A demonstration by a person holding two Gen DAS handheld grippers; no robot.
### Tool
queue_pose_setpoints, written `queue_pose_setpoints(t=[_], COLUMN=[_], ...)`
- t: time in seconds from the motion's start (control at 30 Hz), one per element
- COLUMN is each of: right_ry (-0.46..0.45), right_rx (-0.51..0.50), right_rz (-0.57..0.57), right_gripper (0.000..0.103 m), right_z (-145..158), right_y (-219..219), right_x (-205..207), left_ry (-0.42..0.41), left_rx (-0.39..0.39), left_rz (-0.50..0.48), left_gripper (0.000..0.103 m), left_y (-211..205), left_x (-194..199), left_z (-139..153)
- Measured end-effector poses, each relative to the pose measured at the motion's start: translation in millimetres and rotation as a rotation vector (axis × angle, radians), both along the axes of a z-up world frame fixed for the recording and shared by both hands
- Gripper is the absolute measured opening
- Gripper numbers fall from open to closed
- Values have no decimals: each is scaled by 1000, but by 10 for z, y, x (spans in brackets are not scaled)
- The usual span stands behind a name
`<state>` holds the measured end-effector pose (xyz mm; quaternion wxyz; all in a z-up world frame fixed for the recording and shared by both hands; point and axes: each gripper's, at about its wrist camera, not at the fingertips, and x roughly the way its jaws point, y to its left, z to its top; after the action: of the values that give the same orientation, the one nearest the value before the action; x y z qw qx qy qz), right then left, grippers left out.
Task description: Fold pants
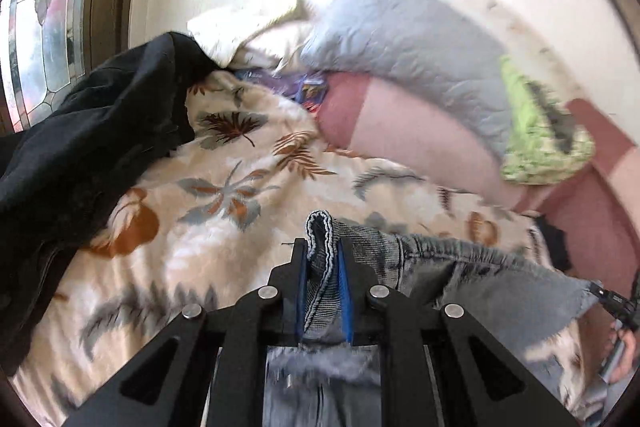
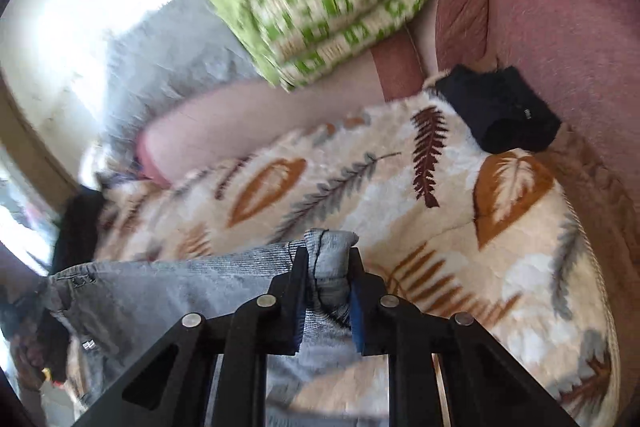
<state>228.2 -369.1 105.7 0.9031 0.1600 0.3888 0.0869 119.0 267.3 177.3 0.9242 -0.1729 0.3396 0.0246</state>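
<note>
Left gripper (image 1: 323, 247): black linkage arms, blue pads, jaws clamped on a bunched fold of the grey jeans (image 1: 440, 267). The pinched edge shows stitched hem or band trim and stands up just past the fingertips. From the clamp the denim runs off to the right and hangs down below the linkage.

Right gripper (image 2: 329, 255): same build, jaws clamped on a lighter grey fold of the jeans (image 2: 160, 287), which pokes up between the fingertips. Here the denim stretches away to the left, with a belt loop and rivet visible at the far left.

Beneath and ahead of both grippers: fleece blanket (image 1: 240, 167), cream, printed with rust, grey and maroon leaves; also in the right view (image 2: 360, 187).

Left view only: black garment (image 1: 100, 127) heaped ahead and to the left of the gripper; leaded glass door panel (image 1: 40, 27) beyond it; pale blue quilted cushion (image 1: 400, 39) ahead and to the right; a hand (image 1: 624, 351) at the far right edge.

Right view only: small folded black item (image 2: 500, 111) ahead and to the right, lying on the blanket's far corner; pink upholstered sofa back (image 2: 560, 7) behind it.

Both views: green-and-cream checked cloth, folded (image 2: 328, 7), far ahead; in the left view (image 1: 536, 131) it sits to the right of the blue cushion. Both views are motion-blurred.
</note>
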Motion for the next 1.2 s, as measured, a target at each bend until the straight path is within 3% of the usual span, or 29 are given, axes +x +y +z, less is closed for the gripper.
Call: queue_pose_setpoints(t=[0.1, 0.17, 0.23, 0.27, 0.3, 0.37, 0.47, 0.57, 0.63, 0.7, 0.73, 0.83, 0.87, 0.9, 1.0, 1.07, 1.13, 1.2], right_ry=[-30, 87, 250, 303, 322, 320, 251, 310, 373, 432, 448, 455, 457, 472, 509, 495, 442, 421], right_rx=[6, 28, -29, -73, -83, -32, 90, 246, 322, 328, 313, 269, 241, 212, 24, -105, -261, -350], right_rz=[97, 198, 248, 250, 239, 172, 33, -47, -71, -95, -113, -146, -138, -119, -67, -16, 11, -8], right_gripper=[18, 19, 33, 56, 62, 62, 69, 72, 72, 72, 72, 69, 56, 34, 15, 14, 13, 13], right_z=[-72, -404, -822, -967, -1032, -1026, -819, -852, -965, -1089, -1158, -1242, -1225, -1242, -1236, -1128, -974, -934], right_y=[-54, -71, -59, -73, -105, -255, -470, -506, -430, -318, -267, -190, -152, -97, 116, 268, 409, 406], right_x=[-737, -1193, -1532, -1661, -1743, -1861, -1874, -1752, -1679, -1654, -1638, -1572, -1546, -1489, -1413, -1443, -1523, -1567], left_ry=[-7, 63, 229, 312, 378, 421, 331, 238, 178, 143, 131, 163, 180, 203, 284, 294, 280, 287], left_rx=[4, 0, -9, 15, 61, 178, 152, 183, 216, 214, 214, 236, 238, 235, 270, 310, 306, 307], left_rz=[-75, -127, -168, -163, -134, -28, 56, 34, 18, -8, -26, -70, -75, -83, -92, -94, -93, -87], left_gripper=[15, 16, 20, 20, 20, 19, 20, 27, 53, 64, 63, 63, 63, 63, 64, 67, 68, 73], left_y=[-7, 51, 170, 224, 287, 429, 518, 269, -38, -295, -448, -803, -874, -927, -1117, -1158, -1144, -1088], left_x=[-620, -945, -1142, -1195, -1244, -1318, -1302, -1205, -1132, -1049, -990, -811, -790, -733, -658, -684, -707, -710], left_z=[-106, -373, -778, -941, -1066, -1100, -822, -568, -469, -497, -556, -863, -932, -1047, -1358, -1477, -1434, -1455])
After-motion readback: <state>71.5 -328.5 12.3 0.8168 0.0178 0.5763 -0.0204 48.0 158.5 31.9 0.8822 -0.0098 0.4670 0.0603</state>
